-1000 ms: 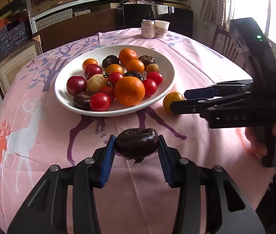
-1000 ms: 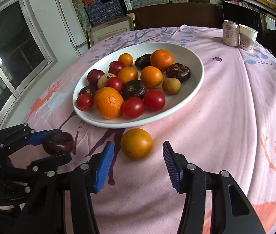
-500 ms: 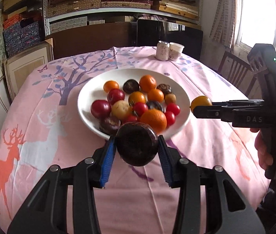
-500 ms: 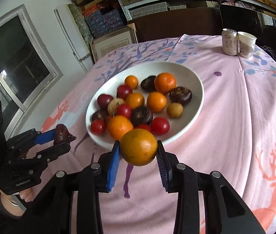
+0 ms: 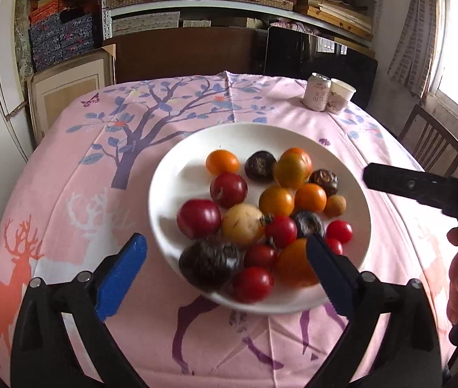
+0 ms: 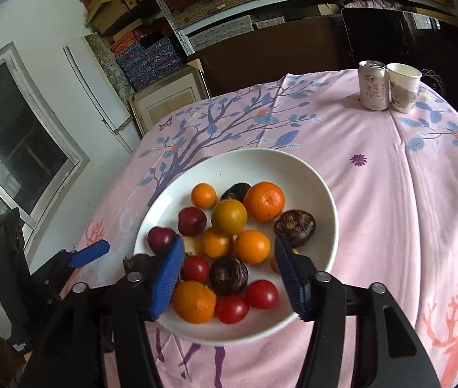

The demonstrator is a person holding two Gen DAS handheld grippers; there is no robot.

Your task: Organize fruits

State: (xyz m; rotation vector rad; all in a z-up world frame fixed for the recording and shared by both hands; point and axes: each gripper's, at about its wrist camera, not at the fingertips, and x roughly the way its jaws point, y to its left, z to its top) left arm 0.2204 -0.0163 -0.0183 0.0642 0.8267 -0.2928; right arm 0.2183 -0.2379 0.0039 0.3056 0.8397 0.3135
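A white plate (image 5: pixel 170 174) (image 6: pixel 319 194) on the pink tablecloth holds several oranges, red tomatoes and dark fruits. My left gripper (image 5: pixel 225 268) is open and empty above the plate's near edge; a dark fruit (image 5: pixel 209 263) lies blurred on the plate between its blue pads. My right gripper (image 6: pixel 229 274) is open and empty over the plate. A yellow-orange fruit (image 6: pixel 229 216) (image 5: pixel 290 171) rests on top of the pile. The right gripper also shows from the side in the left wrist view (image 5: pixel 423 187).
A drink can (image 5: pixel 317 96) (image 6: pixel 373 85) and a paper cup (image 5: pixel 340 95) (image 6: pixel 403 87) stand at the table's far right. A wooden chair (image 5: pixel 429 145) is at the right. Shelves with boxes and a dark cabinet stand behind the table.
Both grippers moved over the plate and opened. The left let go of the dark fruit at the near edge. The right let go of the yellow-orange fruit onto the pile.
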